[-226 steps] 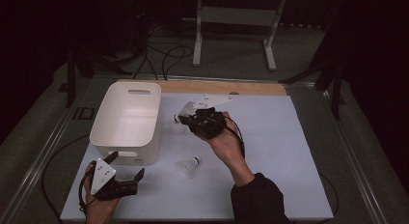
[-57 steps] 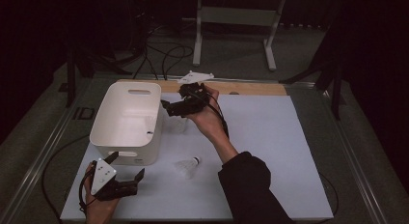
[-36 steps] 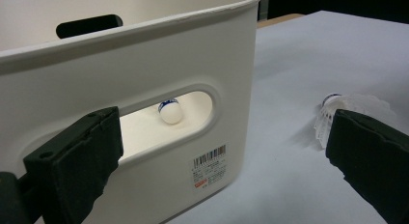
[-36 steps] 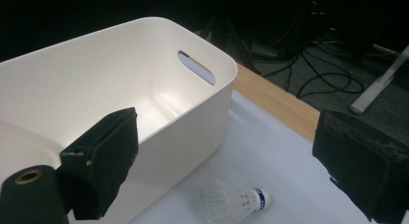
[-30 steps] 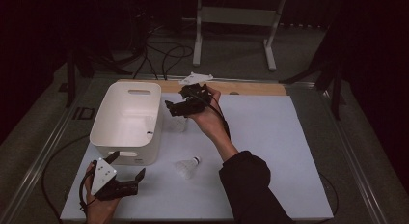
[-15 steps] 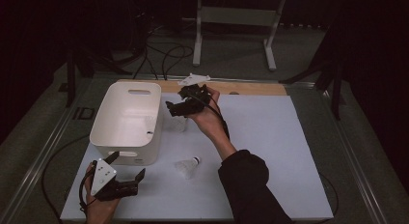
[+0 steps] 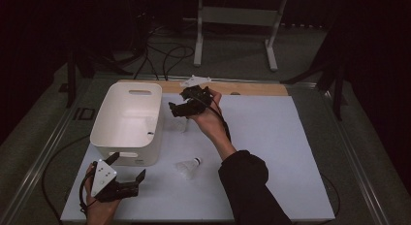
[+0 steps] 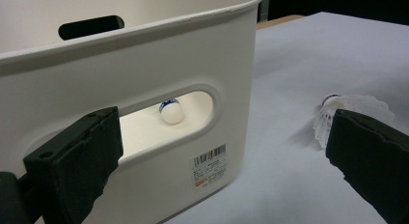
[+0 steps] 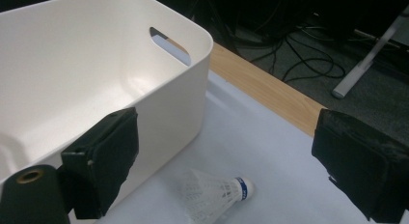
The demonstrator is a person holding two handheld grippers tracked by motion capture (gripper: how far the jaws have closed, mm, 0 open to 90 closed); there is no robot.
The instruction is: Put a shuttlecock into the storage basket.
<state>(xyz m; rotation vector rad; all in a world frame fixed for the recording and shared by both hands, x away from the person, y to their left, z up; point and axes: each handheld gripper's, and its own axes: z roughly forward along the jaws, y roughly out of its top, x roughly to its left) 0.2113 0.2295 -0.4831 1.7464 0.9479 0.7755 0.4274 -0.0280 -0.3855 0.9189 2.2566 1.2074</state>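
A small sticker point(image 8: 210, 169) sits low on the outside wall of the white tub point(image 8: 144, 79), just under the handle slot. It carries a black barcode with a row of digits beneath and some red print at the bottom corner, but all of it is too small to read. No other lettering can be made out on anything else.

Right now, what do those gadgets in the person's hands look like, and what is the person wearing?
Each hand-held gripper is black with two blocky, matte jaws. The left hand-held gripper carries a grey three-cornered plate and a trailing black cable. The right hand-held gripper has the same plate and cable. A dark sleeve covers the right arm.
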